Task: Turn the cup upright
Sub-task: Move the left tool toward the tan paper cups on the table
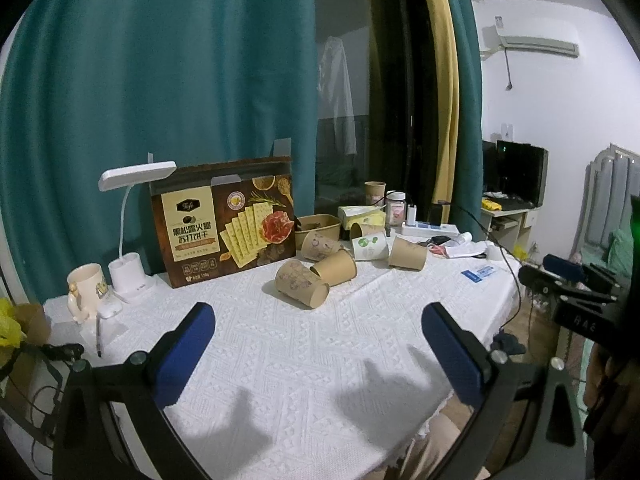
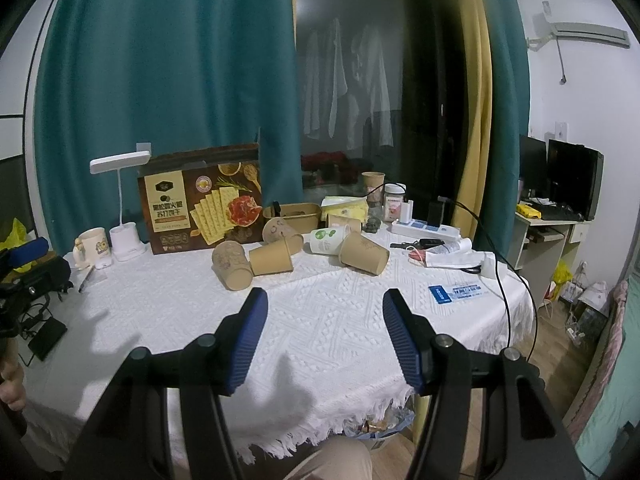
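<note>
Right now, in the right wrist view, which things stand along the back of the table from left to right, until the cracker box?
Cream mug → white desk lamp → cracker box.

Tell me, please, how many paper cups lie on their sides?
6, clustered together: printed cup nearest, plain cup beside it, second printed cup behind, white cup, right cup, back cup. Others may hide.

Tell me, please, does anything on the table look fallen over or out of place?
Yes. Several paper cups lie on their sides in a cluster in front of the cracker box, among them a white cup. Only one brown cup at the back stands upright. Nothing looks spilled.
</note>
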A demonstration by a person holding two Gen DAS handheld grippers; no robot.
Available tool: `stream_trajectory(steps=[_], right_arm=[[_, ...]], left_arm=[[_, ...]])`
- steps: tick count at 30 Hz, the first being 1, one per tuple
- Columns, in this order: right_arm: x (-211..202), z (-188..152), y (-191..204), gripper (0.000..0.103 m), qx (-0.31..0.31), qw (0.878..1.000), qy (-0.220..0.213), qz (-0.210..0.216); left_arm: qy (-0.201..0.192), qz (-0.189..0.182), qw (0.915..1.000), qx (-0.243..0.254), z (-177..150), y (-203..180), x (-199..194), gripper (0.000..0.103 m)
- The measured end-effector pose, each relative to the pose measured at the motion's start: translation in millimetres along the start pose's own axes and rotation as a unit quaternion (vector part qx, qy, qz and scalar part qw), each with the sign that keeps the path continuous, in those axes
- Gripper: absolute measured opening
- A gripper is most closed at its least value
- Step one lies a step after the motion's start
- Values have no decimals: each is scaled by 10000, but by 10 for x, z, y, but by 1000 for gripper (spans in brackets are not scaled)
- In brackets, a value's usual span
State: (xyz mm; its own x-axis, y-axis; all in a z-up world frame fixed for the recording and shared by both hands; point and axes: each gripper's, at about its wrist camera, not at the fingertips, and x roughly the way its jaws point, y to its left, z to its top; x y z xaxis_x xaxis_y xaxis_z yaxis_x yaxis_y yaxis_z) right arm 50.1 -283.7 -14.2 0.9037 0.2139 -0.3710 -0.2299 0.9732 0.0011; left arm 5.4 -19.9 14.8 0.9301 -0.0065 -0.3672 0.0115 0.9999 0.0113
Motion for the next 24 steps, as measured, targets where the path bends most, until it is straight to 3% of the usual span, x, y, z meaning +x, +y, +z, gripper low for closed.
stream_trajectory(steps=[4, 12, 18, 24], right_arm=[[102, -53, -59, 57, 52, 9999, 86, -34], [599, -255, -508, 57, 365, 9959, 716, -420], [964, -522, -1062, 57, 546, 9891, 1041, -882], [1360, -567, -1597, 57, 626, 9837, 1164, -1222]], left_arm=[[102, -129, 9999, 29, -25, -56, 80, 103], [800, -708, 9943, 67, -100, -252, 641, 103], [1279, -1214, 9843, -61, -93, -551, 1330, 103], [1811, -1355, 9738, -233, -32, -894, 2081, 103]])
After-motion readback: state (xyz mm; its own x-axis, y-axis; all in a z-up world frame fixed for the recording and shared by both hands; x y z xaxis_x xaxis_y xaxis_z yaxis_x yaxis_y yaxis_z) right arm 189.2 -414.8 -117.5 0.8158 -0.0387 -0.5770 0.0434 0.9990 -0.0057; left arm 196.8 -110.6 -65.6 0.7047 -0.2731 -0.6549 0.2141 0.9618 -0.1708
